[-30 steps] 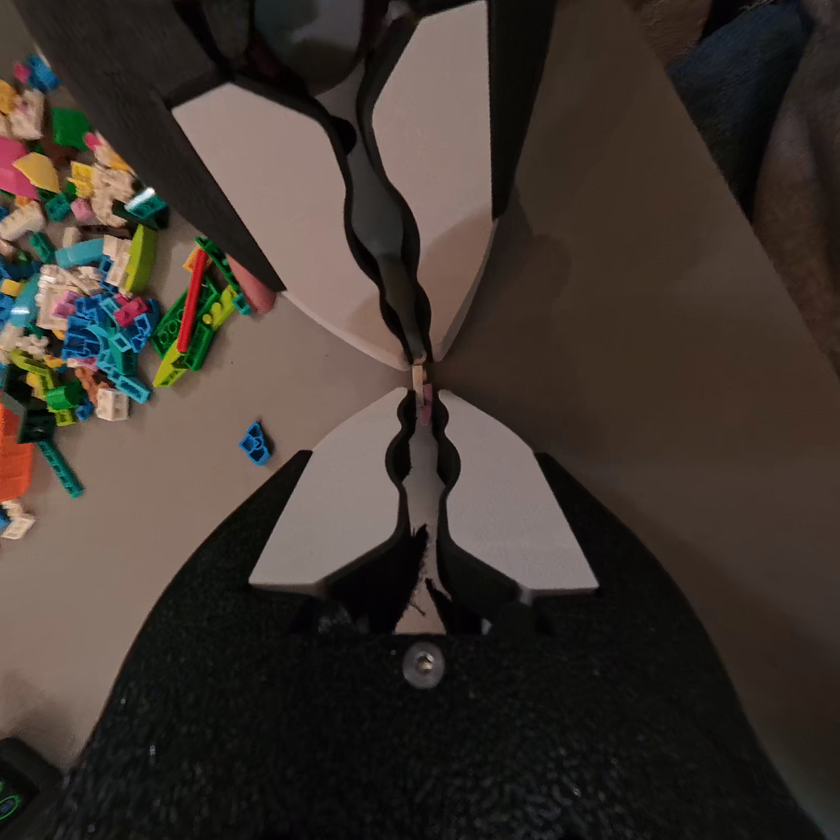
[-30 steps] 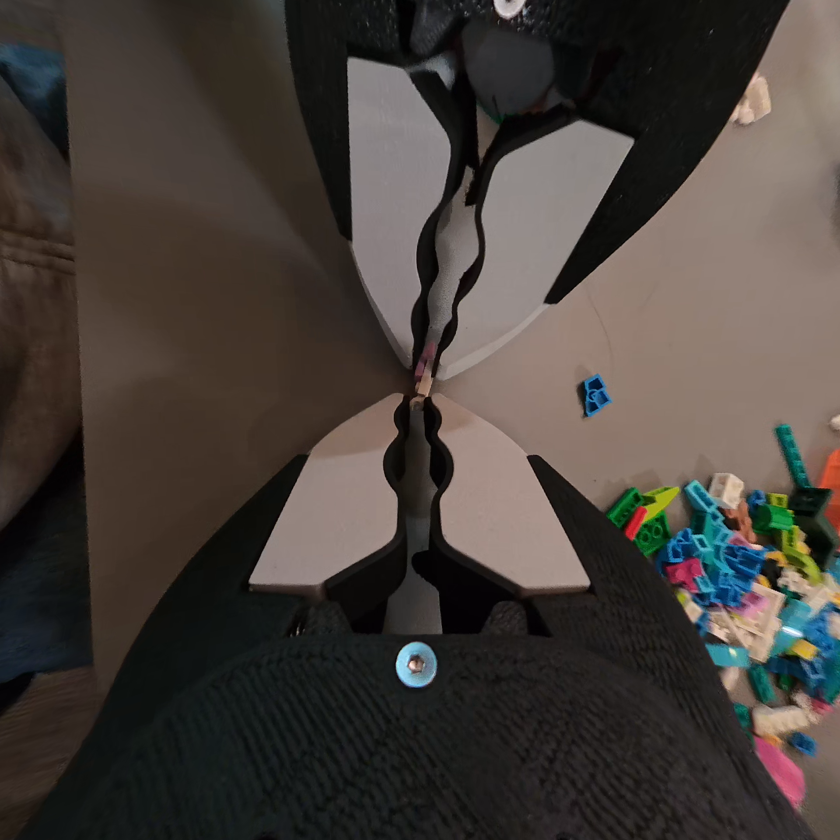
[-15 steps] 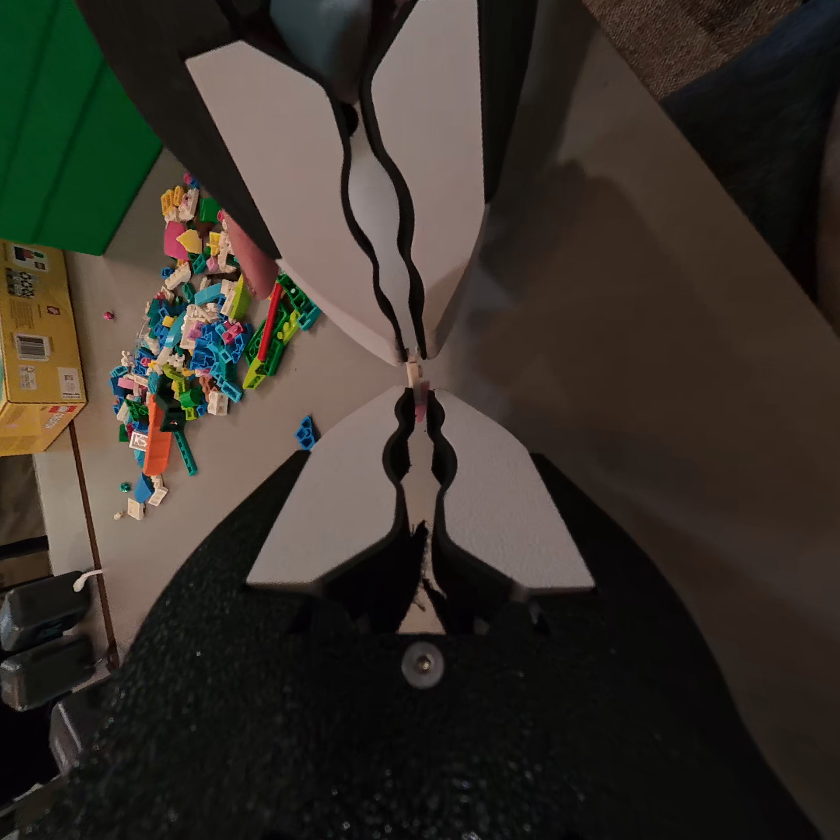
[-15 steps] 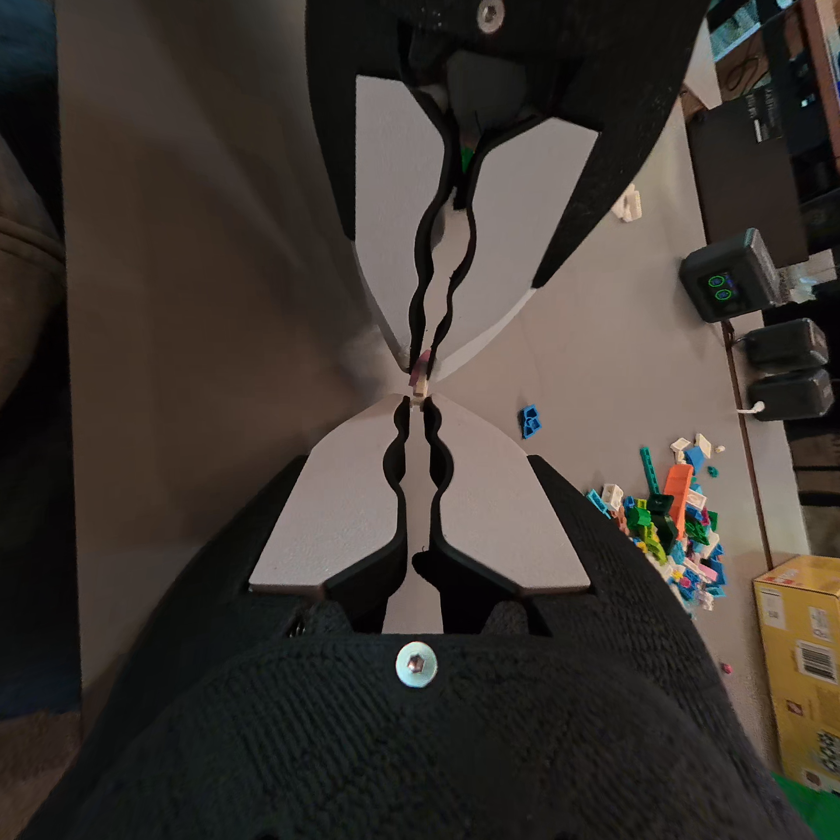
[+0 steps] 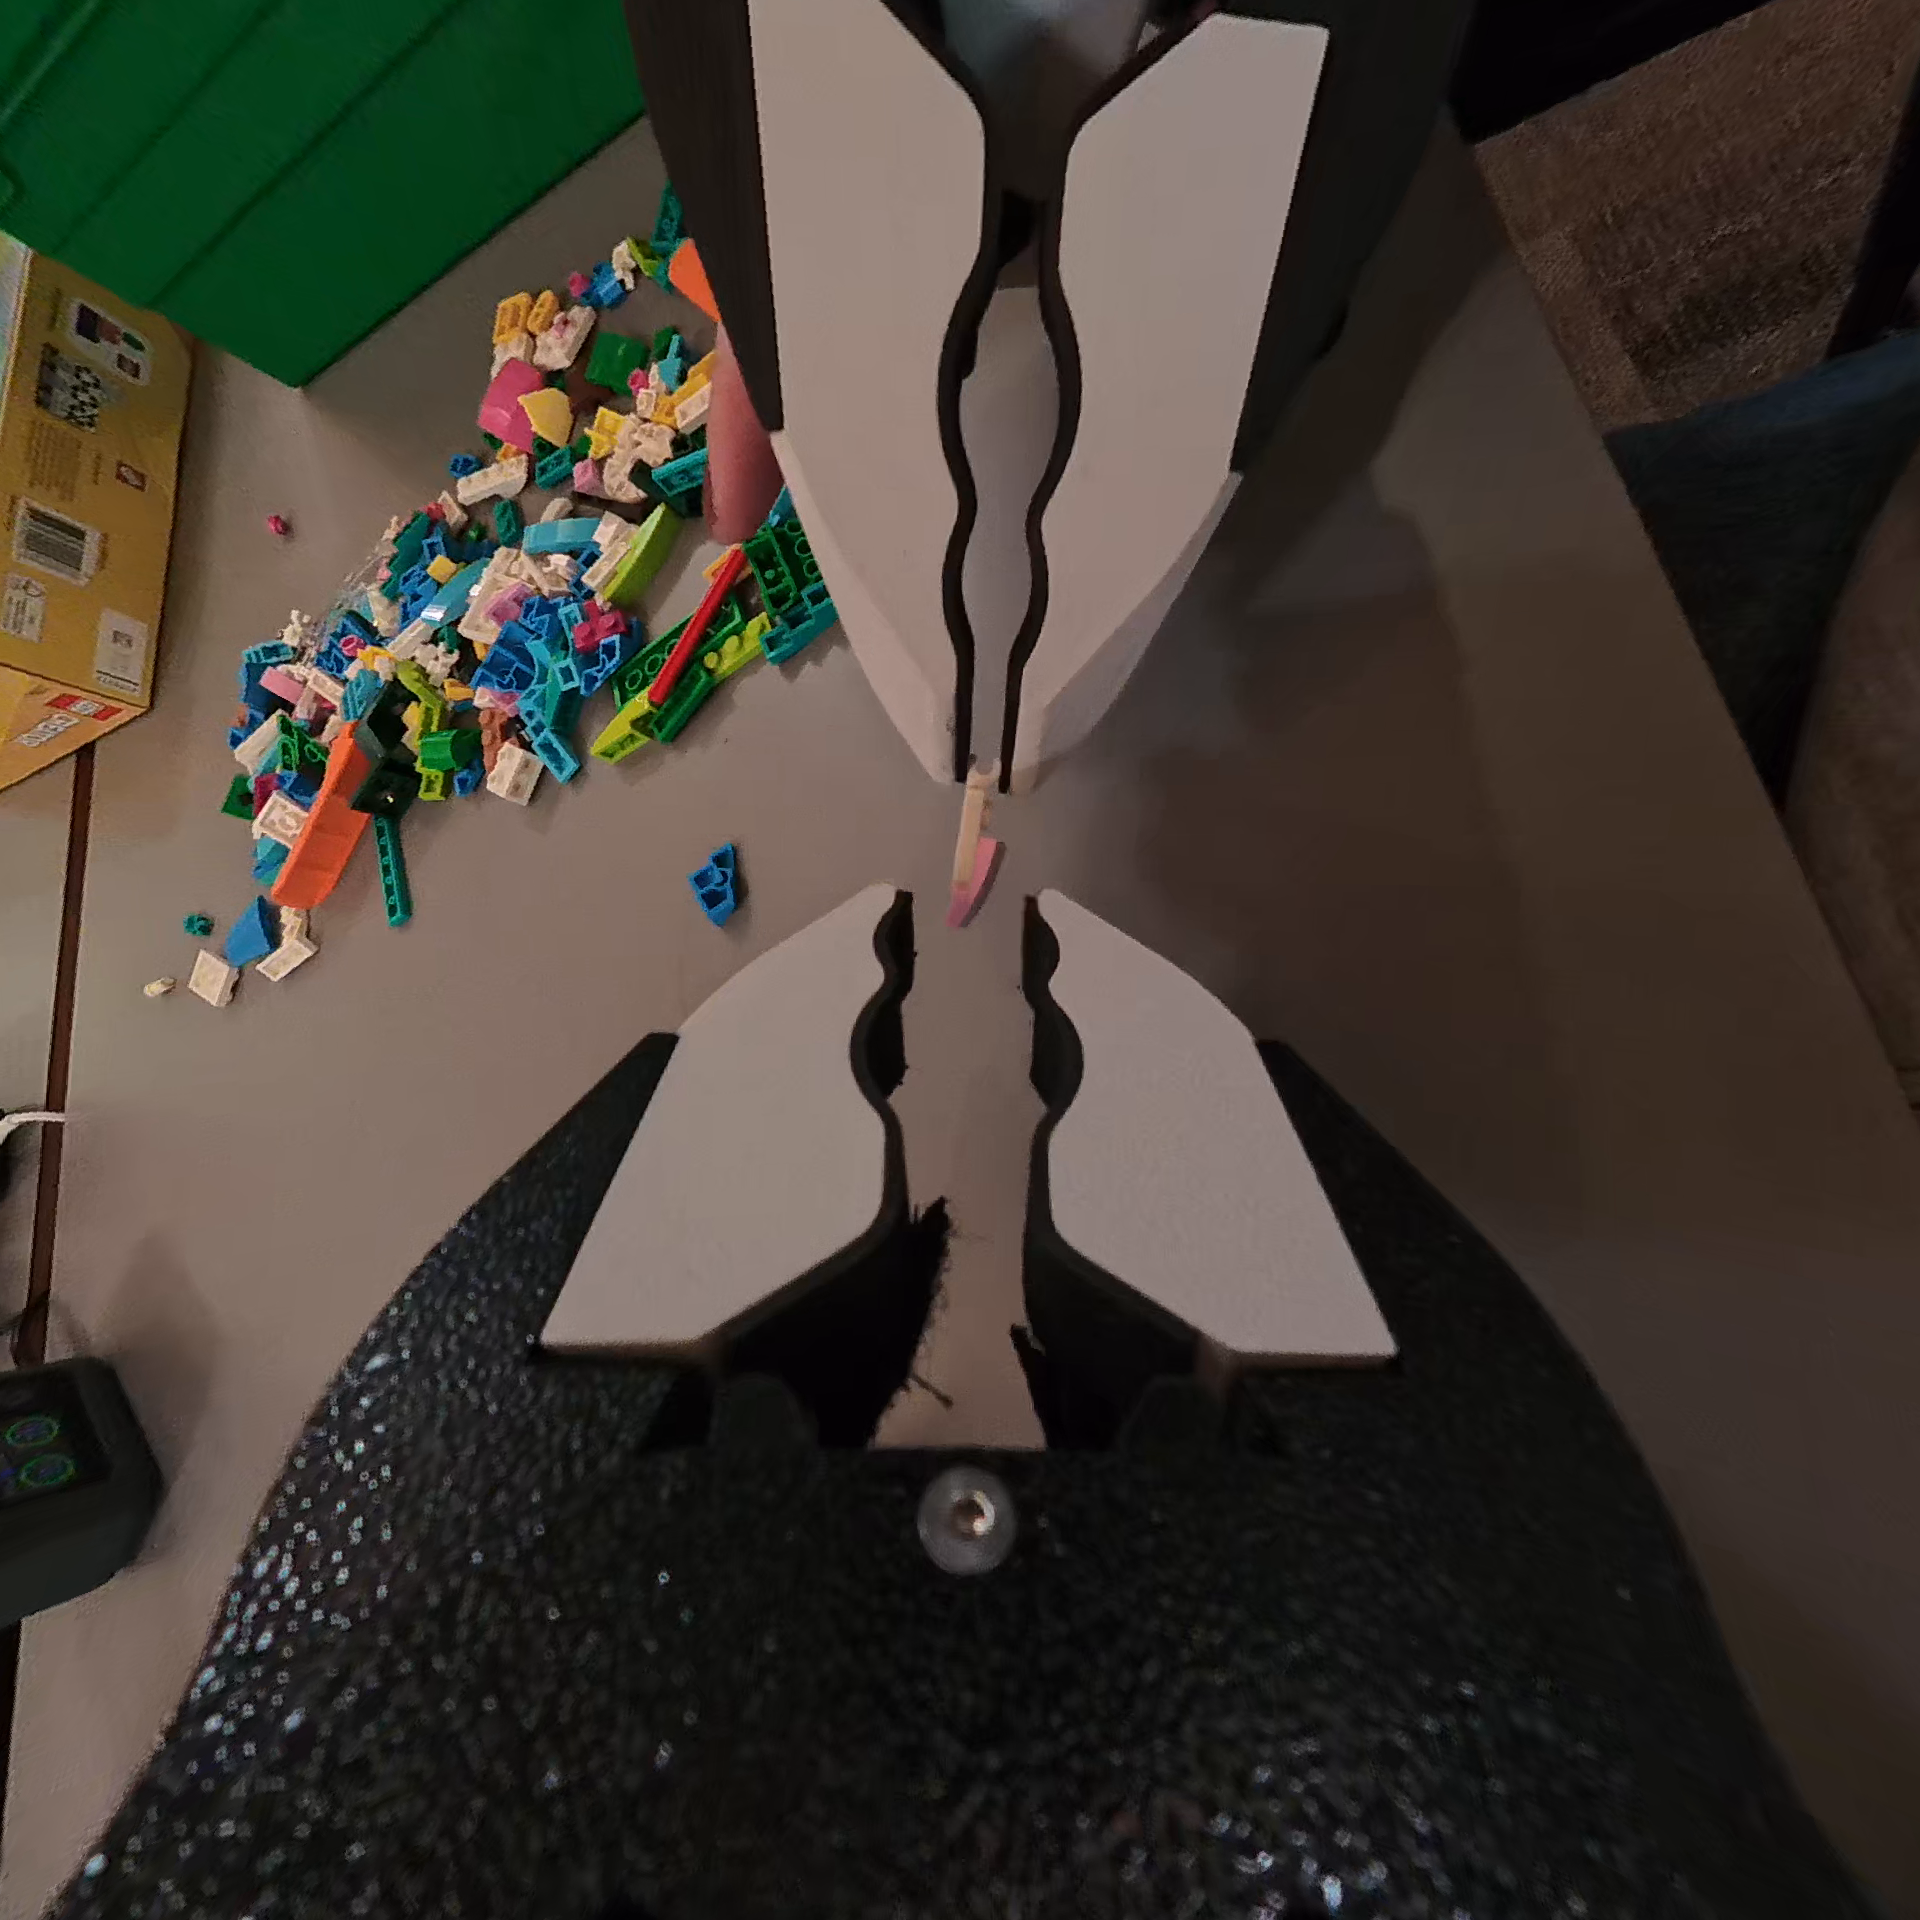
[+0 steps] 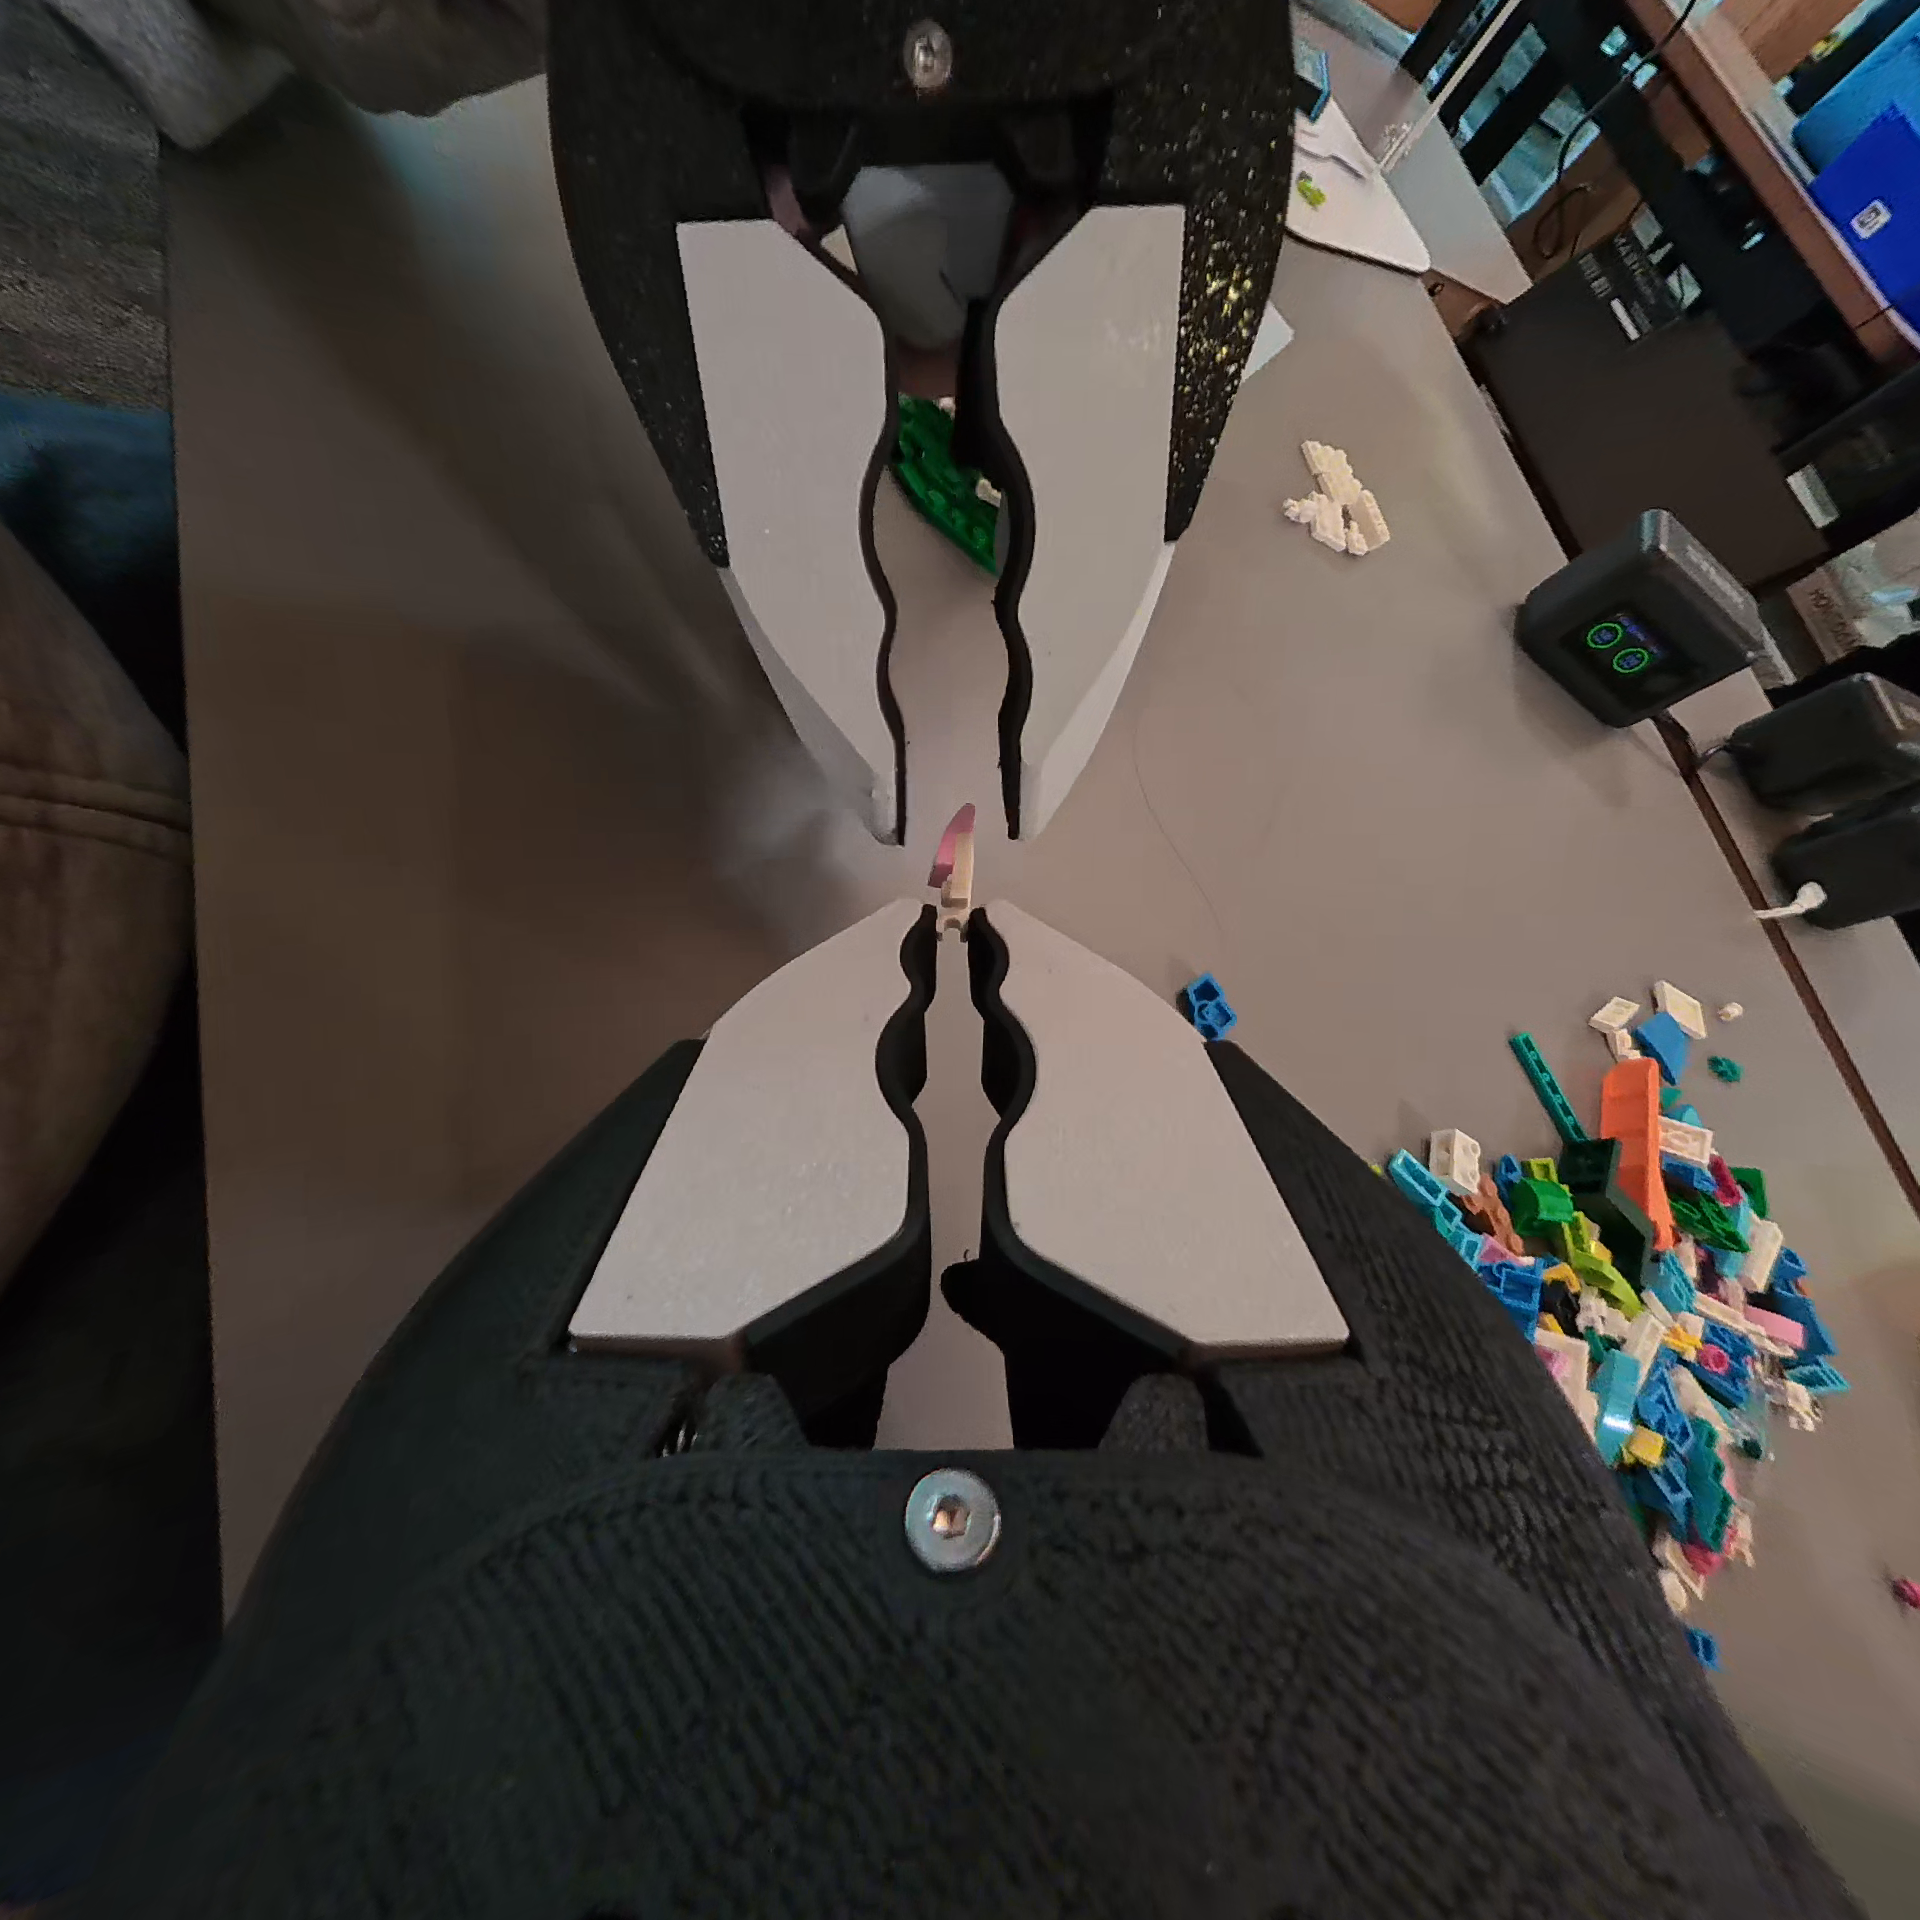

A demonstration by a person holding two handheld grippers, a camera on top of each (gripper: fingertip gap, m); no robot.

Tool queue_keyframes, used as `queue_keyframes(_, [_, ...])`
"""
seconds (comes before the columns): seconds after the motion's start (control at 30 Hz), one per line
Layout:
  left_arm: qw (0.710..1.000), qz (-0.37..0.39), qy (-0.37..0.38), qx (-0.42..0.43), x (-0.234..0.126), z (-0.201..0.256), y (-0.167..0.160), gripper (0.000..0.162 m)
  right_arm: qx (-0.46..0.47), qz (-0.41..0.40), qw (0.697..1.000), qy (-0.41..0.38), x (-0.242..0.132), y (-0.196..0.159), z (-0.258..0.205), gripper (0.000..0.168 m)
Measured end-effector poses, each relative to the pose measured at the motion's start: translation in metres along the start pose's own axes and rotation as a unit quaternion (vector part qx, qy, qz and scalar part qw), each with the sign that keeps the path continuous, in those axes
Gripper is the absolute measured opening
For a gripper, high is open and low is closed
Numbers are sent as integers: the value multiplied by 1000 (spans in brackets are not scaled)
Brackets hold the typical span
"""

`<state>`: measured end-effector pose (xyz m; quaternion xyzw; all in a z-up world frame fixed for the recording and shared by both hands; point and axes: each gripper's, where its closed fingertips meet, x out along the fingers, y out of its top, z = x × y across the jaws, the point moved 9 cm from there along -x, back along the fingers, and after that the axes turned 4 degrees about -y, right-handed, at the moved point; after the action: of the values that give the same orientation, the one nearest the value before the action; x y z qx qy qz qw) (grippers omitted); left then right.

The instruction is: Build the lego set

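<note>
Since the earlier frame the left tongs [image 5: 961, 902] have spread wide, letting go of the joined white-and-pink piece [image 5: 975, 850]; it hangs above the bench [image 5: 1351, 831], pinched by the narrow right tongs [image 6: 951, 920]. Joining seems done; next, probably carry it to the green baseplate [image 6: 935, 478].

Green bin [image 5: 260, 156] and dark devices [image 6: 1642, 623] on grey table [image 5: 1351, 831].

Printed panels, a barcode and a logo on the yellow cardboard box [image 5: 73, 499] at the worktop's edge; wording left uncopied. Green ring symbols on the lit screen of the small dark device [image 6: 1631, 634]. White lettering on the black case [image 6: 1621, 291] behind it, too small to make out.
</note>
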<state>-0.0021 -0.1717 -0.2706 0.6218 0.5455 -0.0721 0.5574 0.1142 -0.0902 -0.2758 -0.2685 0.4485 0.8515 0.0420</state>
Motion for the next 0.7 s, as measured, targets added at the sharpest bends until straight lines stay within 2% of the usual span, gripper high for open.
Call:
queue_keyframes(0.03, [1000,3,1,0,0,1,0,21,-1,2,1000,0,1,1,-1,5])
queue_keyframes(0.13, [1000,7,2,15,1,4,1,18,-11,8,1000,1,1,5,-3,5])
queue_keyframes(0.23, [1000,7,-2,31,2,6,2,8,-20,6,1000,0,3,8,-5,5])
queue_keyframes(0.57, [995,-26,33,86,6,9,5,6,20,-22,999,-12,2,10,-4,4])
queue_keyframes(0.7, [995,-33,12,91,7,10,5,6,-55,-26,998,-27,3,10,-12,4])
